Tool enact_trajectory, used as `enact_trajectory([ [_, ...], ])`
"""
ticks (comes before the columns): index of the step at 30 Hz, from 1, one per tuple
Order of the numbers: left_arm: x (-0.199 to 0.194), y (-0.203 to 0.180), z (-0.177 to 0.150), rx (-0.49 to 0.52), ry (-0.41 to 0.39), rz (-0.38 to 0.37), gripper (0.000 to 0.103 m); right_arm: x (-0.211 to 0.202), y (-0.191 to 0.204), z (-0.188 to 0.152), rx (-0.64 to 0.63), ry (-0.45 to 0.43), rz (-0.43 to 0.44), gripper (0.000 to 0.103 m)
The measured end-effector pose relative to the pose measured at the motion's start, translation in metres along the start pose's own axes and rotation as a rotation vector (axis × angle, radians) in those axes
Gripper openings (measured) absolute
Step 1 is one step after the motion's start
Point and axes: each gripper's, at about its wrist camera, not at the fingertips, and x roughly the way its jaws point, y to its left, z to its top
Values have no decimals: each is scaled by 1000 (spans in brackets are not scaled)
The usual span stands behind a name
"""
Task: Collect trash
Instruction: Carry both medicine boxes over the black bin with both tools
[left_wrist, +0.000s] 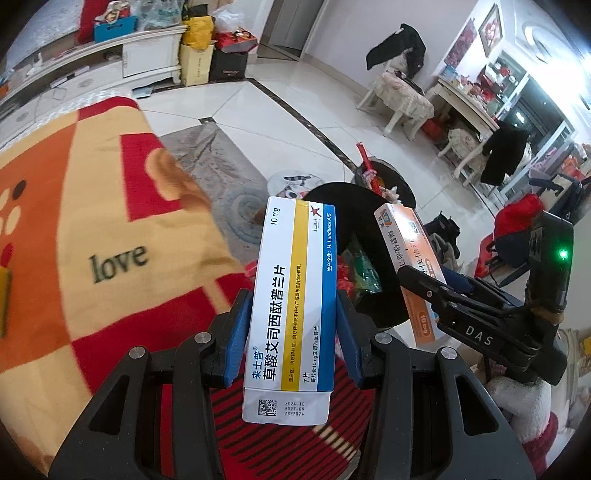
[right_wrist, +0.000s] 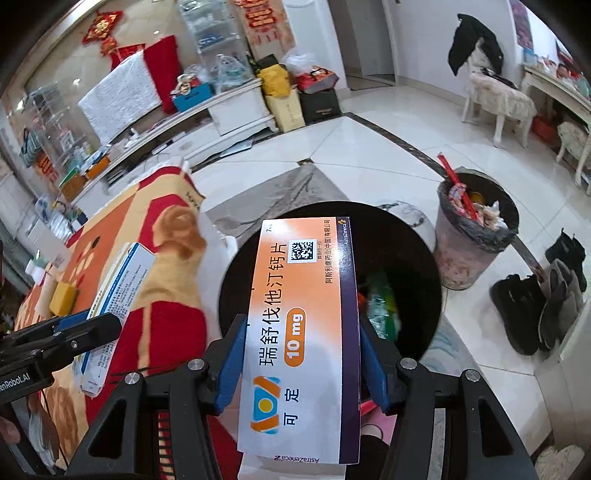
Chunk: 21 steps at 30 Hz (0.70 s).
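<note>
Your left gripper (left_wrist: 291, 317) has its blue fingers (left_wrist: 238, 332) clamped on the long sides of a white, blue and yellow medicine box (left_wrist: 291, 306), marked 10 mg. The box stands lengthwise between them, its far end pointing away from you.

Your right gripper (right_wrist: 299, 362) has its blue fingers (right_wrist: 231, 363) closed on an orange and white medicine box (right_wrist: 303, 332), also marked 10 mg, held lengthwise the same way. In the left wrist view that box (left_wrist: 413, 258) sits to the right of the first, the 2 boxes apart.

Just beyond both boxes, low down, is a black round bin (right_wrist: 410, 258) with green and red wrappers inside. In the right wrist view the orange box overlaps the bin's opening; in the left wrist view the white box lies at the bin's left edge.

To the left is a bench under an orange, red and tan cloth (left_wrist: 92, 221) printed "love".

Farther right on the tiled floor (right_wrist: 369, 147) stands 1 full waste bin (right_wrist: 476, 236) with a black liner and a red stick poking out. Dark boots (right_wrist: 517, 317) lie right of it.

At the far side: a white cabinet (right_wrist: 236, 107) with bags, and chairs draped with black coats (right_wrist: 476, 40).
</note>
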Motion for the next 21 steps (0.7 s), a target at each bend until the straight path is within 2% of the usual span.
enact_trajectory([
  [21,48,-23,18,-8,63,-47,43,23,-31,7,51,40,-22,55],
])
